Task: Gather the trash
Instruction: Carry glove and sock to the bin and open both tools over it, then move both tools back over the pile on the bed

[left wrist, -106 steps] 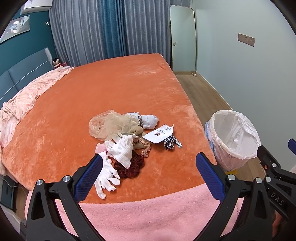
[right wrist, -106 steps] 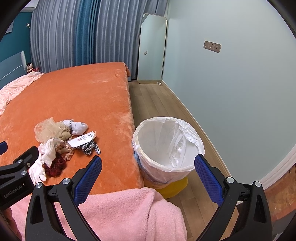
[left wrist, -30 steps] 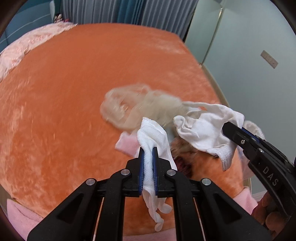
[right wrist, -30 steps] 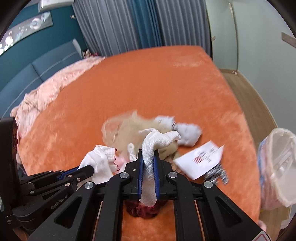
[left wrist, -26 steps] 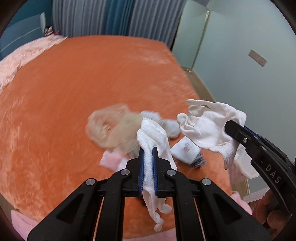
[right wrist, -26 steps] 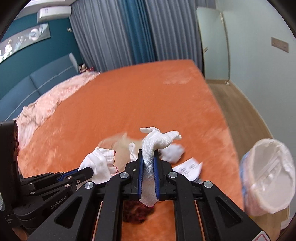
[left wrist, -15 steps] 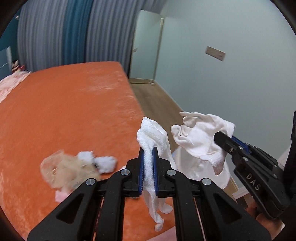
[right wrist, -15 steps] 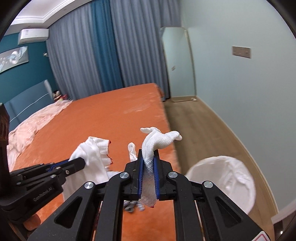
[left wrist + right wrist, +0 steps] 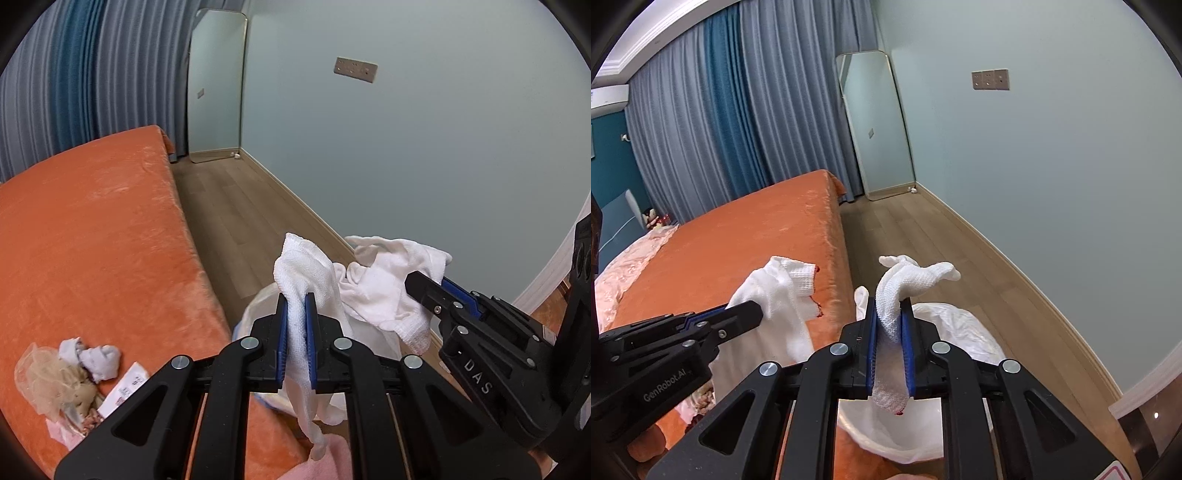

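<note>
Gloves now hang over the lined trash bin (image 9: 964, 325), no more over the bed (image 9: 92, 229). Left gripper (image 9: 295, 332) pinches one white glove (image 9: 306, 273), its jaws starting to part; right gripper (image 9: 890, 336) opens around the other glove (image 9: 905, 280). Both drops seem near. A second ago both were clamped tight above the pile (image 9: 66, 373).

A tall mirror (image 9: 877, 125) leans against the pale wall beside blue-grey curtains (image 9: 731, 118), above a wooden floor (image 9: 945, 258).

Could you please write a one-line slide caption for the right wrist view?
Right gripper, jaws opening, carries a white glove above the lined trash bin.
</note>
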A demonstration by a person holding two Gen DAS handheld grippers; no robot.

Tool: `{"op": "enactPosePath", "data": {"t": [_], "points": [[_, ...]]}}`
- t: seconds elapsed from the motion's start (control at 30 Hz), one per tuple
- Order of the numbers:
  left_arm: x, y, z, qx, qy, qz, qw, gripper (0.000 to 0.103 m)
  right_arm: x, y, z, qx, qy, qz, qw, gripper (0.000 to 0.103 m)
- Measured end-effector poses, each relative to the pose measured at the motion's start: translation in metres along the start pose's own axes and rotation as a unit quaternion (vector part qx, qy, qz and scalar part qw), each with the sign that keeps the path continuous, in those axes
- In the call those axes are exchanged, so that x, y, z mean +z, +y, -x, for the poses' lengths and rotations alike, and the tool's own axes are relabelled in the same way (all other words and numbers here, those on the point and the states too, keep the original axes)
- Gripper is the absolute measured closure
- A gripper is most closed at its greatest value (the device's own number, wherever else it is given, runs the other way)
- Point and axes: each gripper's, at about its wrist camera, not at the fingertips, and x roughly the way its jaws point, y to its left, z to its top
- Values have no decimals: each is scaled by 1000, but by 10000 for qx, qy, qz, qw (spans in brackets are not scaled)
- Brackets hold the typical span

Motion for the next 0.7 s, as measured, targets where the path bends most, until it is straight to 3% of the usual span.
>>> {"op": "enactPosePath", "data": {"t": [0.03,0.07,0.1,0.13,0.17,0.47,0.7], "points": [[1,-3,-6,-8,40,13,10000,92,0,-4,-2,-19,3,-7,10000,84],[1,-3,-11,-1,62,31,10000,91,1,-7,-6,-53,28,-11,10000,74],[1,-2,-17,97,76,67,9999,79,1,-10,-9,-113,28,-29,9999,67],[3,0,-21,197,87,99,9997,59,1,-14,-10,-166,-2,-53,9998,56],[4,3,-23,281,62,157,9995,53,2,-15,-10,-214,-43,-79,9997,53],[-2,24,-9,430,43,486,9979,49,-7,-9,-4,-291,-51,-1,9996,45],[-25,55,21,741,-44,723,9946,35,-26,24,2,-98,68,205,9997,37]]}}
